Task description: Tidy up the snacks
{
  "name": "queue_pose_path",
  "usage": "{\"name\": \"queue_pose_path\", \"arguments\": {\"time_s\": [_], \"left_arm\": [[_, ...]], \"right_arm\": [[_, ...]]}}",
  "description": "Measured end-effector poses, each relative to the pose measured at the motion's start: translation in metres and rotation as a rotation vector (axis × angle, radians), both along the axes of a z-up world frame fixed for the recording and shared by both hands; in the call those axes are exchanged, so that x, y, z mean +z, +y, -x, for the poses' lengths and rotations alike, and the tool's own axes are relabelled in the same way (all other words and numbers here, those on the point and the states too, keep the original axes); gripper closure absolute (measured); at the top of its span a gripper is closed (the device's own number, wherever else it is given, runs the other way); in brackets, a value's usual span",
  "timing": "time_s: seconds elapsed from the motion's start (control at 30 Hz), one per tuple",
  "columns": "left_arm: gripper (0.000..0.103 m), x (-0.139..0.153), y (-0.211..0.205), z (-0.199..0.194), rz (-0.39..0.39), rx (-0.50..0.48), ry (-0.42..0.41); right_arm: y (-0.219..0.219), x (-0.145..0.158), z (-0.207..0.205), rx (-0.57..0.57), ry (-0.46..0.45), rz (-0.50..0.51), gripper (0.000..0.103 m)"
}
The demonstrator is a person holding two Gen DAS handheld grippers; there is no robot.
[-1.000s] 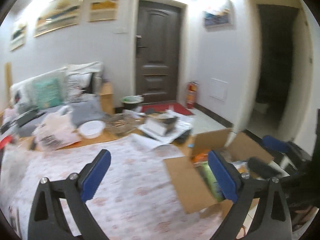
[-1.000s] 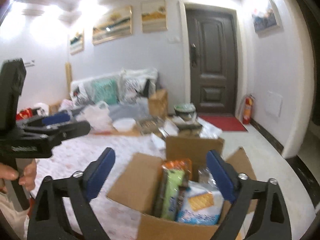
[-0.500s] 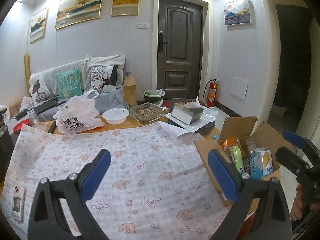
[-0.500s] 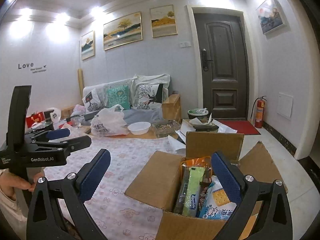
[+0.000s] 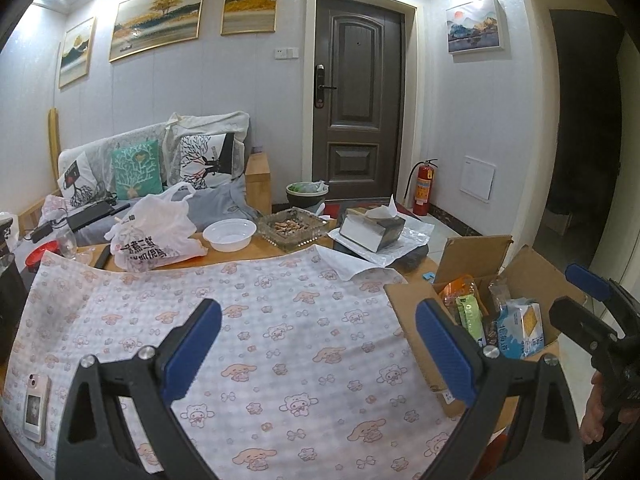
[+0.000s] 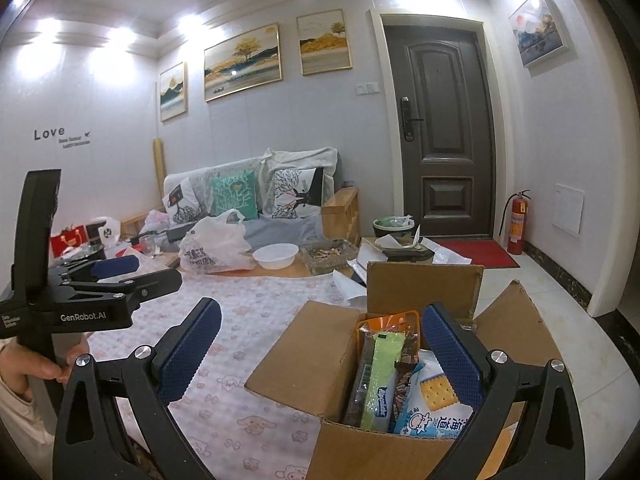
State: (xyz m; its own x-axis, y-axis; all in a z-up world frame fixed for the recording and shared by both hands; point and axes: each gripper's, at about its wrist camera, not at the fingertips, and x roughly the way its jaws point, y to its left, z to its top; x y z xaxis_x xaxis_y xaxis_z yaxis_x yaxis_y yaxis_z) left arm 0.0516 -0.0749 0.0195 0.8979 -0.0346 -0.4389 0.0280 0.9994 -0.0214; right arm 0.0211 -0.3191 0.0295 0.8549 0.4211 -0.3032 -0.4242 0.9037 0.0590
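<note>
Snacks [image 6: 404, 380] sit packed upright in the open cardboard box [image 6: 304, 364], lower right of the right wrist frame: a green bar pack [image 6: 382, 384], a blue-and-white cracker bag [image 6: 434, 404], an orange pack [image 6: 386, 320] behind them. In the left wrist view the same box sits at the right edge, on the corner of the table under the cartoon-print cloth [image 5: 260, 320].

Change over the last second: both views went from blurred and tilted to sharp and level, and the box slid further right in the left view. Cameras have settled, the swing is over. The box contents look the same in all frames.

Right gripper [image 6: 320, 346] has its jaws wide apart, nothing between them, hovering just above and in front of the box opening. Left gripper [image 5: 318, 342] is also spread wide and empty, over bare cloth at frame centre.

Judgement: both tools are steady and the right one is lined up on the box. Snacks all boxed fits either sorting out or packing finished; cannot tell which.
</note>
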Motion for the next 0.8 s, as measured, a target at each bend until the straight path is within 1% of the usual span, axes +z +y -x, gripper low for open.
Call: {"name": "queue_pose_path", "arguments": {"time_s": [0.8], "left_arm": [[0.006,0.0003,-0.0022,0.0,0.007,0.0,0.002]], "right_arm": [[0.0004,0.0001,0.0008,-0.001,0.0,0.001,0.002]]}}
